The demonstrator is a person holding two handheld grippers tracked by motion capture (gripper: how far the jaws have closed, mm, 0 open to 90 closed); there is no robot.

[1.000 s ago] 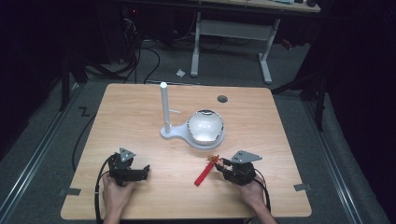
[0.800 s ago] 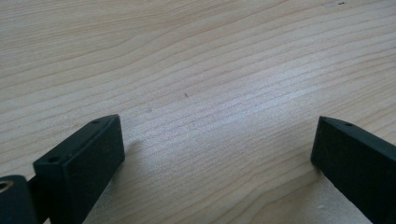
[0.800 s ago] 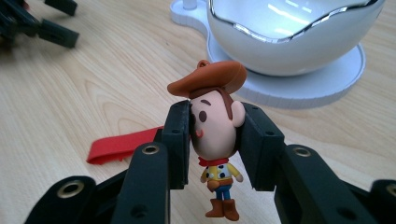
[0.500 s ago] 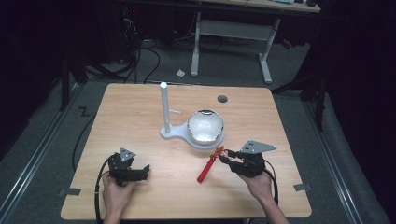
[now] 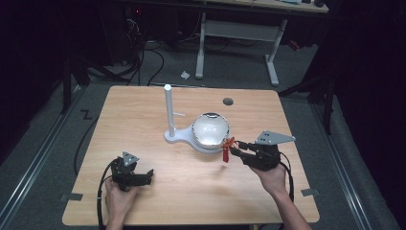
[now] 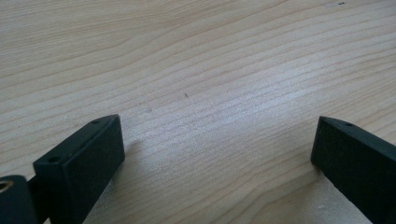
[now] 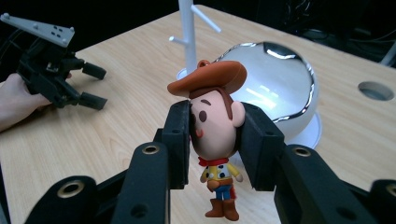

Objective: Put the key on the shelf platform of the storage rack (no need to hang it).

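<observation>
Pinching the little cowboy figurine with the brown hat, yellow shirt and blue trousers (image 7: 215,135) by its oversized head, the right gripper (image 7: 214,140) holds it dangling above the light wooden table (image 5: 143,124), just beside the shiny chrome-and-white dome (image 7: 275,88) and white peg stand (image 7: 189,32). Looks light, hard, smooth plastic; I'd guess the head's the safest hold. No readable writing or branding anywhere. The left gripper (image 5: 129,173) rests wide open, empty.

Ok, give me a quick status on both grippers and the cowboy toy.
Right gripper shut on cowboy figure, gripped by the head, lifted off the table. Left gripper open, low over bare wood. White stand and shiny bowl close ahead.
</observation>
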